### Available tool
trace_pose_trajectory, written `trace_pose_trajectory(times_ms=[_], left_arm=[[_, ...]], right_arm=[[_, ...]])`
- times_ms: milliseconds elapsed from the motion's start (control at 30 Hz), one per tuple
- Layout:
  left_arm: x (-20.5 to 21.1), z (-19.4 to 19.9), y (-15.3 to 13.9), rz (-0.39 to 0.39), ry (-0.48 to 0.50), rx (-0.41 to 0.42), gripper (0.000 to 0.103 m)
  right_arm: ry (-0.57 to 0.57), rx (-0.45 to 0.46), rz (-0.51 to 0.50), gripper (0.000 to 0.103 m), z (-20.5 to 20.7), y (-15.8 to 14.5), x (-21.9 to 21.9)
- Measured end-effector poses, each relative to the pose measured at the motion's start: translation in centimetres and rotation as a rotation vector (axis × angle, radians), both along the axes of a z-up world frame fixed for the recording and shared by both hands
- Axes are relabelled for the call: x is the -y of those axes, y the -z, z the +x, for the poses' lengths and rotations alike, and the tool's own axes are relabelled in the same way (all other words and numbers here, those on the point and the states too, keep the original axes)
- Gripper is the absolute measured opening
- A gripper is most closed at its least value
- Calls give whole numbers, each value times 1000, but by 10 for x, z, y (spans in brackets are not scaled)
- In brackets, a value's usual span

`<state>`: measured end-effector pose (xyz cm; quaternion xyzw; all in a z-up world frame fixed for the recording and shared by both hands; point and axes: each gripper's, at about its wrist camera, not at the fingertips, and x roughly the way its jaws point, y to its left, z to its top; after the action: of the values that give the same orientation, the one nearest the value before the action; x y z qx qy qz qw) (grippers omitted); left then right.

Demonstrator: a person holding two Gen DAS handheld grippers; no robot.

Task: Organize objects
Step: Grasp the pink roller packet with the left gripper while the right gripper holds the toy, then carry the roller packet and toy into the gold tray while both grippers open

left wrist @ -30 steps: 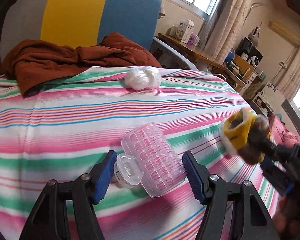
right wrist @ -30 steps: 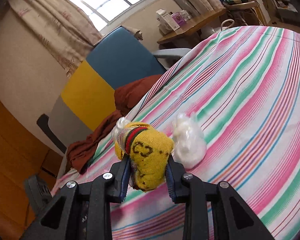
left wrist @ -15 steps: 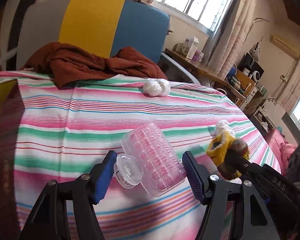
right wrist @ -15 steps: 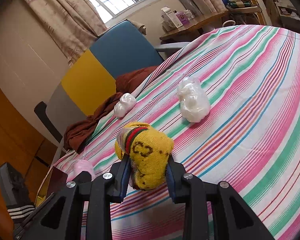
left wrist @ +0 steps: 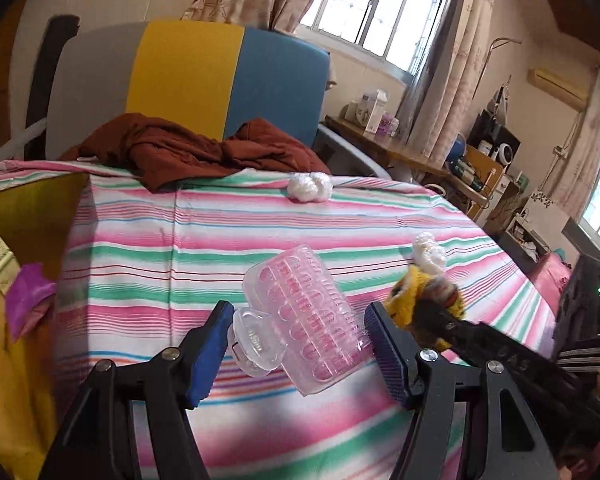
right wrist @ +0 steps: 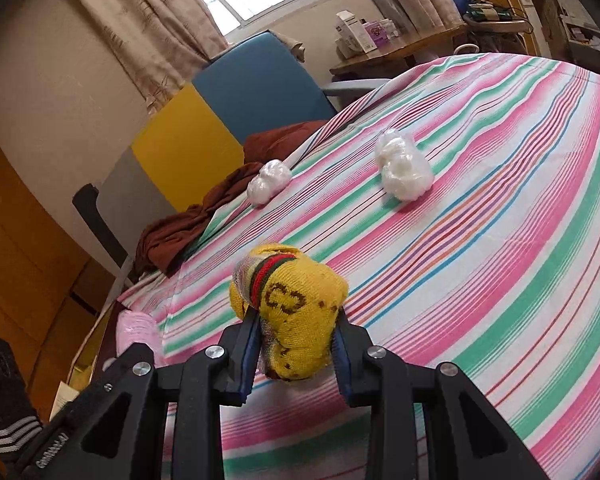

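As both grippers have pulled back toward the yellow box (left wrist: 16, 216) at the left edge of the striped worktop (left wrist: 228, 240), left jaws hold the clear case (left wrist: 304, 316), right jaws clamp the sock (right wrist: 296, 312); drop-off looks near.

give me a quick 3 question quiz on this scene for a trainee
1. True or false: the right tongs are shut on the yellow sock bundle.
2. What do the left tongs hold? A) clear pink plastic case B) rust-brown cloth C) white bag
3. How many white plastic-wrapped bundles lie on the striped tablecloth in the right wrist view?

Key: 1 true; 2 A; 3 two, the near one and the far one.
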<state>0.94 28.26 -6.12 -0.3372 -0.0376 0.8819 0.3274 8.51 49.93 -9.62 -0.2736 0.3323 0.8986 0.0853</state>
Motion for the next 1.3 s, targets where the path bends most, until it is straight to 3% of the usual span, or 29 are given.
trace_pose_trajectory(times_ms=[233, 533, 900, 1300], left_arm=[[37, 16, -29, 41, 18, -22, 68], [109, 3, -55, 32, -78, -28, 68], [168, -25, -66, -72, -238, -41, 68], [174, -77, -51, -155, -277, 21, 68]], right_arm=[[-74, -8, 8, 31, 2, -13, 38], [-254, -44, 29, 31, -13, -48, 113], [-451, -19, 120, 31, -27, -65, 203], [-521, 51, 239, 36, -43, -54, 243]])
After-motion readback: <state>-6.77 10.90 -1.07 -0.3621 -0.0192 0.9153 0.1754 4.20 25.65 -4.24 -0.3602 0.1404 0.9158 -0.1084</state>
